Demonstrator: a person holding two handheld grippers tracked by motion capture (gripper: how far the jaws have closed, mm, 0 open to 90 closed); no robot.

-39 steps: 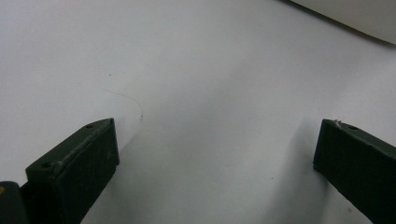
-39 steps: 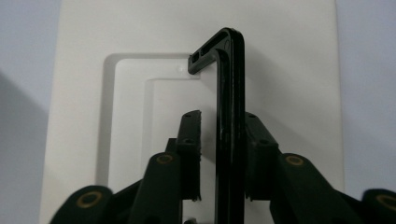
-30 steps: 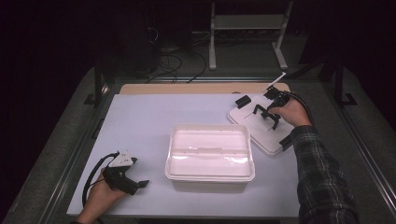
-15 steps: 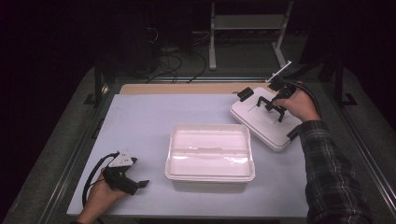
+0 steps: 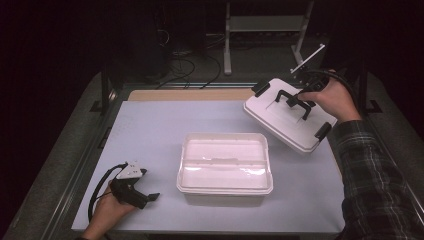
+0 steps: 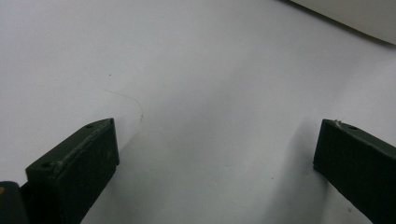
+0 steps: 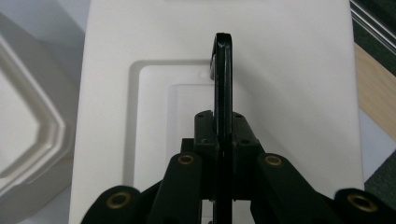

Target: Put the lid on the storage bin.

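A white open container (image 5: 225, 165) stands in the middle of the table. Its white lid (image 5: 287, 117) with black clips hangs tilted in the air at the back right, above the table. My right gripper (image 5: 300, 100) is shut on the lid's black handle (image 7: 223, 79), which runs upright between the pads in the right gripper view. The lid's top (image 7: 289, 60) lies behind the handle there, and the container's rim (image 7: 42, 135) shows at the left. My left gripper (image 5: 150, 197) rests on the table at the front left, open, with bare table (image 6: 210, 93) between its jaws.
The table (image 5: 165, 125) has a wooden strip along its far edge (image 5: 190, 94). Metal rails run along both sides. Cables and a frame's legs (image 5: 227, 45) lie on the dark floor behind. A plaid sleeve (image 5: 370, 175) comes in along the right edge.
My right gripper has lifted the lid by its handle off the table and up, tilting it. The left gripper and the container have stayed in place.
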